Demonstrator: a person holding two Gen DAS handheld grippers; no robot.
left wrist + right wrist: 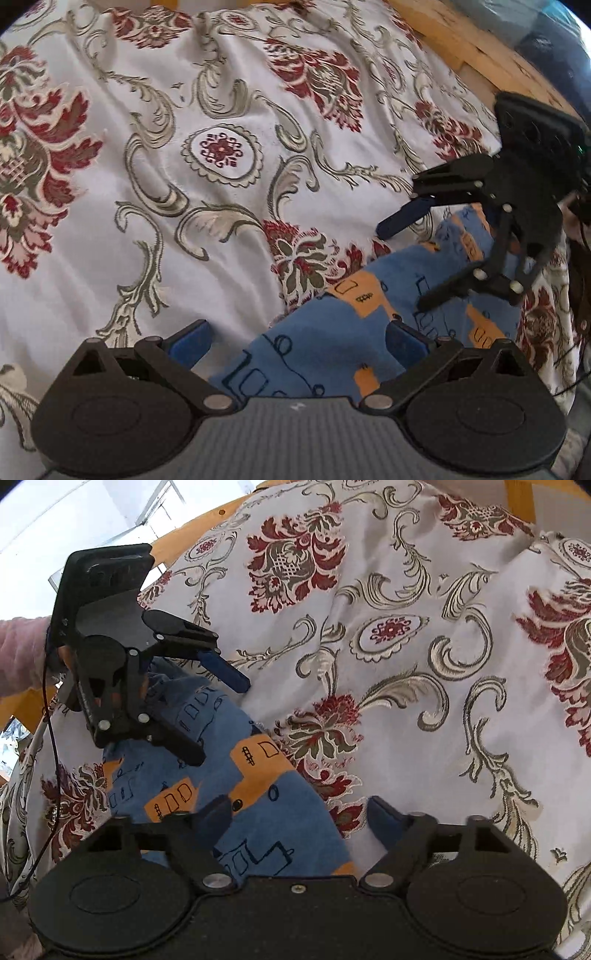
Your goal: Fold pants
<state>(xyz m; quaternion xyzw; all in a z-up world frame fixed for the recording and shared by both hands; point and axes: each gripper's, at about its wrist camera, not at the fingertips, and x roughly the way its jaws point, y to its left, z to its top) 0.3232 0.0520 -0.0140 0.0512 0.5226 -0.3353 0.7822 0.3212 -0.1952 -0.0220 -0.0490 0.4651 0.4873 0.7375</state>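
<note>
Blue pants point(332, 332) with orange patches and drawn black outlines lie on a white floral bedspread point(166, 110). In the left wrist view my left gripper point(297, 343) stands open low over one end of them, its right pad point(404, 341) above the cloth and its left pad point(190, 343) above the bedspread. My right gripper point(410, 262) shows at the right, open above the other end. In the right wrist view the pants point(258, 775) run from my open right gripper point(301, 818) up to the open left gripper point(218, 716). Neither holds any cloth.
The bedspread point(406, 664) is wrinkled and spreads wide beyond the pants. A wooden bed frame point(461, 44) borders it, also visible in the right wrist view as a wooden bed frame point(173, 554). A pink sleeve point(18, 653) and a black cable point(51, 738) show at the left edge.
</note>
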